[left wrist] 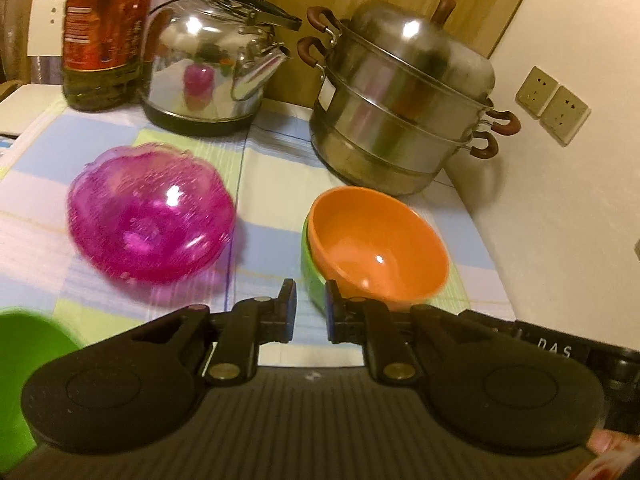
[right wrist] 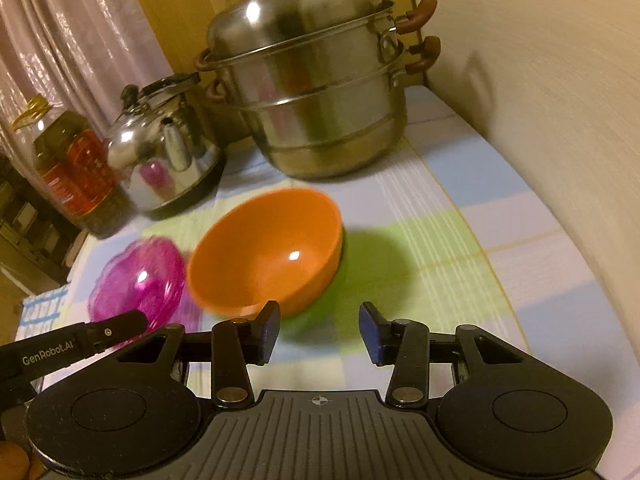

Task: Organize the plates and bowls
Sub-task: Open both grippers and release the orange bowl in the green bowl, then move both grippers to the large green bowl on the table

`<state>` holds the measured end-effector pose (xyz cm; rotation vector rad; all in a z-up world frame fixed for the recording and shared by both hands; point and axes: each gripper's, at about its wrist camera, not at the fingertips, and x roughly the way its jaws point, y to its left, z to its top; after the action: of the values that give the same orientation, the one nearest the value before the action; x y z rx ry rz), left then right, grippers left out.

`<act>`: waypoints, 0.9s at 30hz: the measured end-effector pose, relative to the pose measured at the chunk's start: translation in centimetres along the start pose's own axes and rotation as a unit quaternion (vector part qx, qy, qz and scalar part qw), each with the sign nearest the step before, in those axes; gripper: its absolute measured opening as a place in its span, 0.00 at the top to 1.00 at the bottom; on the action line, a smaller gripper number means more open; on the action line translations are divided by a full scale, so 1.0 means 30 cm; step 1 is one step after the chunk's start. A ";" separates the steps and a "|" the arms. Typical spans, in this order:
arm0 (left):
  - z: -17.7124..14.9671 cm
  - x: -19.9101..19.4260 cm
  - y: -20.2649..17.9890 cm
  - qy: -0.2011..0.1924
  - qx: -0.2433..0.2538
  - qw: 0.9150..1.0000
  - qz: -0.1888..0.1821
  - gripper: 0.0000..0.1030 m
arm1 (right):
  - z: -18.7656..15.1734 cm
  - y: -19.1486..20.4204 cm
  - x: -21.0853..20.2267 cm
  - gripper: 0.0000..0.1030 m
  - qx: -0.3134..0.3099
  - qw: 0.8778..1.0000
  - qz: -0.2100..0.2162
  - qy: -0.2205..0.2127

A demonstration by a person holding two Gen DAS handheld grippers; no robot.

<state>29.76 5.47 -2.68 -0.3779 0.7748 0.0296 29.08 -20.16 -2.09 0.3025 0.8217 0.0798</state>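
The steamer pot [right wrist: 312,92] looms at the back of the counter [right wrist: 480,248], with the kettle [right wrist: 168,148] and oil bottle [right wrist: 72,168] lined up beside it; a careless sweep toward them could knock the bottle over. In front, the orange bowl [right wrist: 268,248] sits tilted inside a green bowl [left wrist: 314,276], so the 2 look liable to rock or slide apart if nudged. The pink bowl [left wrist: 150,212] rests apart, just beside them. The right hand-held gripper [right wrist: 320,330] is spread and empty near the orange rim; the left hand-held gripper [left wrist: 311,308] is nearly pressed together, pinching nothing, and could bump the stack.
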 end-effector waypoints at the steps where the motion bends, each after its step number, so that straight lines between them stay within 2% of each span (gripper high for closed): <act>1: -0.014 -0.027 0.004 -0.001 0.000 1.000 0.001 0.84 | -0.016 0.007 -0.018 0.57 0.000 1.000 -0.001 0.002; 8: -0.105 -0.202 0.026 -0.012 0.016 1.000 0.015 0.78 | -0.133 0.060 -0.149 0.57 -0.009 1.000 -0.003 0.004; 16: -0.186 -0.356 0.092 -0.018 0.005 1.000 0.025 0.70 | -0.246 0.131 -0.249 0.57 -0.015 1.000 0.011 0.012; 22: -0.236 -0.442 0.146 -0.018 0.007 0.999 0.036 0.66 | -0.311 0.171 -0.276 0.57 -0.024 0.999 0.019 0.023; 27: -0.271 -0.493 0.222 -0.020 -0.001 0.998 0.058 0.66 | -0.350 0.207 -0.272 0.57 -0.029 0.999 0.028 0.034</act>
<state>12.56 10.53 0.06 -0.3321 0.7557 0.1462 16.14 -13.30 -1.21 0.2691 0.8768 0.1663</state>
